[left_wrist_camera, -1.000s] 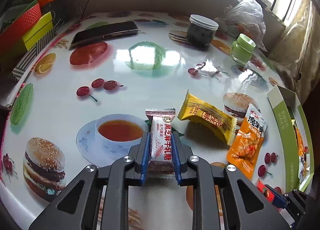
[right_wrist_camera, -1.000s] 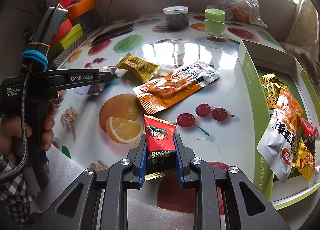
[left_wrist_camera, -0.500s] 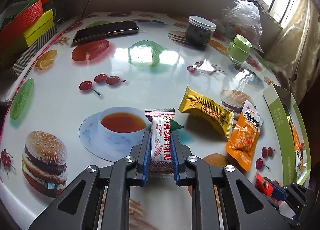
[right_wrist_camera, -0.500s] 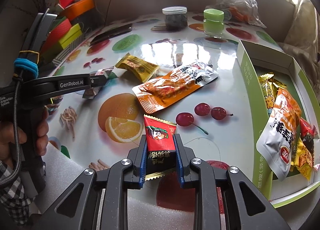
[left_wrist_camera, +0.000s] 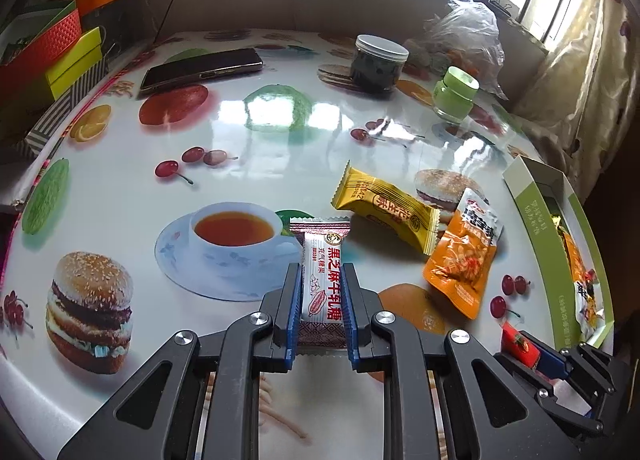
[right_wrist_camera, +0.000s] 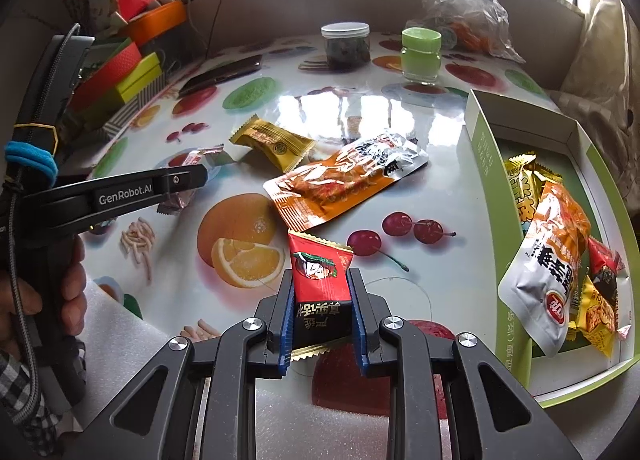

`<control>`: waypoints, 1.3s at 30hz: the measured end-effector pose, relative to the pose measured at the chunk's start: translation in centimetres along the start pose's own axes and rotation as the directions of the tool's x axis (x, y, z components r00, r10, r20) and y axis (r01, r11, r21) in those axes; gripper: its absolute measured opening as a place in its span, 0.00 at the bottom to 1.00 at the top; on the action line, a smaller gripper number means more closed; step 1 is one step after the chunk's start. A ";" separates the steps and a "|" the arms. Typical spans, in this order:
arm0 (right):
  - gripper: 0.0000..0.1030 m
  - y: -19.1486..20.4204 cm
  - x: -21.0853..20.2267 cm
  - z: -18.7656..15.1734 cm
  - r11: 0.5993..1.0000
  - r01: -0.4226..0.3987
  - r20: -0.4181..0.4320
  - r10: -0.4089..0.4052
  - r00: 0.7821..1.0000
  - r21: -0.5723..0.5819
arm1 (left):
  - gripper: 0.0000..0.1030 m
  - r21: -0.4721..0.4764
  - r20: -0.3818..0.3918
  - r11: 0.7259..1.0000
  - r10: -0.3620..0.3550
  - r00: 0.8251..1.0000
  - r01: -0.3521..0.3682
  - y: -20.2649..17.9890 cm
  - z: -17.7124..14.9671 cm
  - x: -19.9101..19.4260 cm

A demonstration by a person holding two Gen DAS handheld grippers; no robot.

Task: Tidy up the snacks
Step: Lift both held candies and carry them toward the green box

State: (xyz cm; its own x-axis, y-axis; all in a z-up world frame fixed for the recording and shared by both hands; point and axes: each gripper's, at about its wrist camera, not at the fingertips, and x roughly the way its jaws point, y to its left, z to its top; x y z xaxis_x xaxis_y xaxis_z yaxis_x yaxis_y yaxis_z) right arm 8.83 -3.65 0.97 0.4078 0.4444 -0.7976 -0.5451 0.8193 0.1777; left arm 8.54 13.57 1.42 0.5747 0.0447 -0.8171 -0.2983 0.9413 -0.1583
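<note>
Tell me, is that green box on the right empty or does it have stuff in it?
Partly filled. The green box holds several snack packets piled at its near end, while the far end shows bare floor.

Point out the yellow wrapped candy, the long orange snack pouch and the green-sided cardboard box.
yellow wrapped candy (left_wrist_camera: 386, 206): left wrist view, middle of the wrapper.
long orange snack pouch (right_wrist_camera: 344, 184): right wrist view, centre of the crinkled front.
green-sided cardboard box (right_wrist_camera: 486, 156): right wrist view, green left wall.
</note>
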 end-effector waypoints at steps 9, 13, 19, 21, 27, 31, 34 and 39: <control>0.22 0.0 -1.3 0.3 1.000 0.009 0.037 -0.009 0.999 0.006 | 0.19 0.023 0.034 0.999 -0.026 0.999 0.025 -1.0 0.3 -2.0; 0.22 -0.2 -2.0 0.4 1.000 0.012 0.052 -0.013 0.999 0.012 | 0.19 0.036 0.050 0.999 -0.037 0.998 0.035 -1.7 0.3 -2.8; 0.22 -0.5 -2.7 0.3 1.000 0.016 0.068 -0.018 0.998 0.025 | 0.19 0.053 0.060 0.997 -0.051 0.997 0.048 -2.5 0.3 -3.4; 0.22 -0.6 -2.9 0.2 0.999 0.017 0.074 -0.019 0.997 0.029 | 0.19 0.058 0.063 0.997 -0.054 0.997 0.051 -2.8 0.4 -3.5; 0.22 -1.5 -3.9 0.3 0.998 0.026 0.100 -0.032 0.995 0.054 | 0.19 0.086 0.073 0.994 -0.075 0.995 0.069 -4.1 0.5 -4.2; 0.22 -2.3 -4.6 0.3 0.997 0.032 0.116 -0.040 0.992 0.072 | 0.19 0.104 0.074 0.991 -0.093 0.993 0.085 -5.1 0.6 -4.3; 0.22 -2.9 -5.2 0.3 0.995 0.041 0.129 -0.052 0.990 0.086 | 0.19 0.121 0.071 0.987 -0.110 0.991 0.101 -6.1 0.7 -4.4; 0.22 -4.3 -6.0 0.4 0.991 0.054 0.150 -0.072 0.986 0.121 | 0.19 0.153 0.072 0.981 -0.134 0.988 0.122 -7.8 0.9 -4.5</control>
State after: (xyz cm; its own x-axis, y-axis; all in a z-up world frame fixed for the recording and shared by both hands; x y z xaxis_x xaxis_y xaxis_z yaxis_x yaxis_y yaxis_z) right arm 8.96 -9.71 5.25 0.5511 0.4333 -0.7131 -0.4298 0.8799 0.2026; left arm 8.95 6.36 6.87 0.6628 -0.0583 -0.7465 -0.1057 0.9797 -0.1704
